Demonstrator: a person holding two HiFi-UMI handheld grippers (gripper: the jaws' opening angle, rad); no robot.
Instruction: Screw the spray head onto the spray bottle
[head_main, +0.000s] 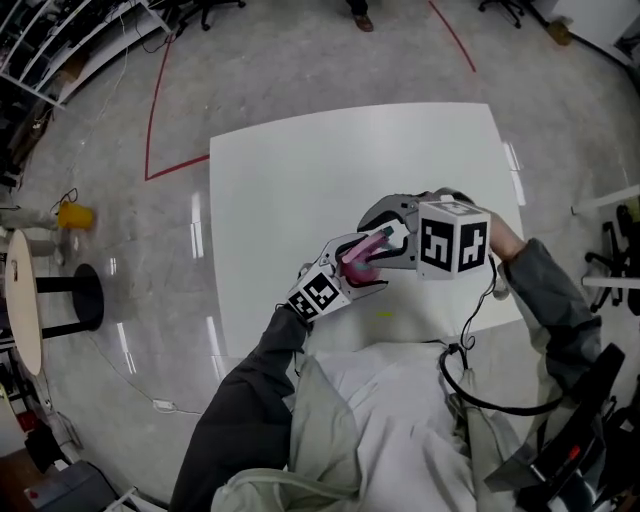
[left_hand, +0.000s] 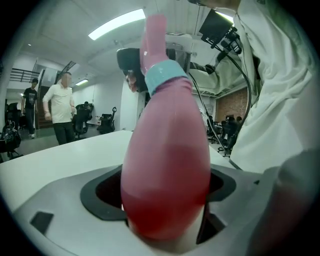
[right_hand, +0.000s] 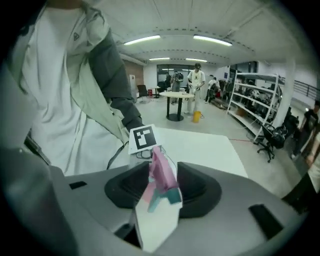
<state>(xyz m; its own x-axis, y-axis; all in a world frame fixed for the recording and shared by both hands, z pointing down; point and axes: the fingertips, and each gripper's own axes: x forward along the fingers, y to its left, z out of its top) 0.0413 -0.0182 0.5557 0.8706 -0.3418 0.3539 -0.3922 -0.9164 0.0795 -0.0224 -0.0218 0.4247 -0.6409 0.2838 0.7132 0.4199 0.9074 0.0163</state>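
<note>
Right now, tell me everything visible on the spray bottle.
Pink translucent plastic spray bottle, rounded body, red-pink liquid filling roughly the lower half. A teal collar rings the neck, with the pink spray head on top. The left gripper clamps the body, holding it above the white table. The right gripper has its jaws either side of the head; contact there is unclear.

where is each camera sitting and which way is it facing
Head view: on the person's head, looking steeply down at the white table; both sleeves, left gripper and right gripper show.
Left gripper view: on the left gripper, facing the pink spray bottle; the person's jacket shows right.
Right gripper view: on the right gripper, facing the spray head; the person's torso shows left.
Shared: both gripper views show the spray head.
</note>
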